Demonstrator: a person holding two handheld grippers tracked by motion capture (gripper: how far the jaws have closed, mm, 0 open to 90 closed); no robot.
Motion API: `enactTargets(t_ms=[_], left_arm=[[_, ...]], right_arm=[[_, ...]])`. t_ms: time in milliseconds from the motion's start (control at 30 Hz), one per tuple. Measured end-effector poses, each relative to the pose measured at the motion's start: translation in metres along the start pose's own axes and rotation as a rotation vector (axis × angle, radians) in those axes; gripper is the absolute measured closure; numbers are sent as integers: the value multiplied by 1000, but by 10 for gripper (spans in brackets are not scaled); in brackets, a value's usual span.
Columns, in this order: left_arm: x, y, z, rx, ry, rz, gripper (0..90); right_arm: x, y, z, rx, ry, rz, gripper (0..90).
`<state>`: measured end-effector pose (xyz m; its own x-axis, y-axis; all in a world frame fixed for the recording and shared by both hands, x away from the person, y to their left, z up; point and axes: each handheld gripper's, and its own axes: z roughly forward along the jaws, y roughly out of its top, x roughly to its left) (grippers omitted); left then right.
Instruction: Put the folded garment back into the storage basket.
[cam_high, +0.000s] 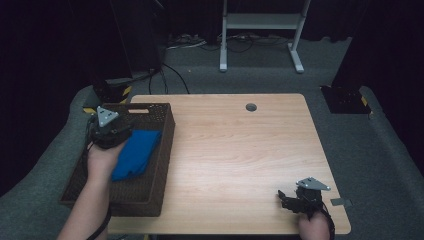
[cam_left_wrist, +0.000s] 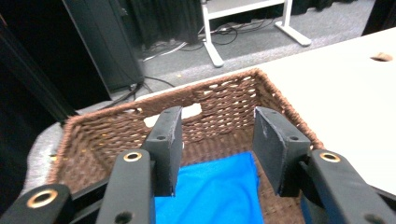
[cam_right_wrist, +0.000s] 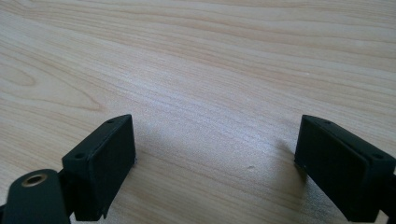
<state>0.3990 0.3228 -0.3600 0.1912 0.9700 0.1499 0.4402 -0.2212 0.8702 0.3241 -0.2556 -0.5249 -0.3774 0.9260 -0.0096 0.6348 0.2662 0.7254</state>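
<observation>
Over woven basket (cam_high: 165, 135) at left: left claw (cam_left_wrist: 217, 144) parted, empty; blue cloth (cam_high: 136, 152) lies inside, deposit apparently done. Right claw (cam_right_wrist: 215, 163) wide, empty, low over counter (cam_high: 240, 150).

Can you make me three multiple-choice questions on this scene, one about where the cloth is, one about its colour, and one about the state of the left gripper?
1. Where does the cloth lie?
A. On the bare table
B. Inside the woven basket
C. On the floor

2. What colour is the cloth?
A. Red
B. White
C. Blue

3. How does the left gripper stand?
A. Open above the cloth, holding nothing
B. Shut on the cloth
C. Shut on the basket's rim

Answers:
1. B, since the high view shows the cloth within the basket's brown walls at the table's left side.
2. C, as it shows bright blue in the high view and the left gripper view.
3. A, because the left gripper view shows the jaws apart with a gap between them and the cloth below.
</observation>
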Motion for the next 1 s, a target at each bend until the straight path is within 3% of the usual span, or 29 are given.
enactTargets(t_ms=[500, 600, 700, 767, 833, 933, 1000], left_arm=[[8, -36, 10, 116, -50, 22, 533], [7, -40, 12, 154, -67, 49, 536], [6, -45, 14, 193, -92, 49, 528], [3, -48, 18, 240, -125, 56, 519], [-2, -54, 23, 313, -159, 101, 498], [-14, -64, 35, 455, -221, 155, 461], [-22, -72, 43, 549, -235, 203, 458]], right_arm=[[0, 0, 0, 0, 0, 0, 123], [0, 0, 0, 0, 0, 0, 123], [0, 0, 0, 0, 0, 0, 123], [0, 0, 0, 0, 0, 0, 123], [0, 0, 0, 0, 0, 0, 123], [0, 0, 0, 0, 0, 0, 123], [0, 0, 0, 0, 0, 0, 123]])
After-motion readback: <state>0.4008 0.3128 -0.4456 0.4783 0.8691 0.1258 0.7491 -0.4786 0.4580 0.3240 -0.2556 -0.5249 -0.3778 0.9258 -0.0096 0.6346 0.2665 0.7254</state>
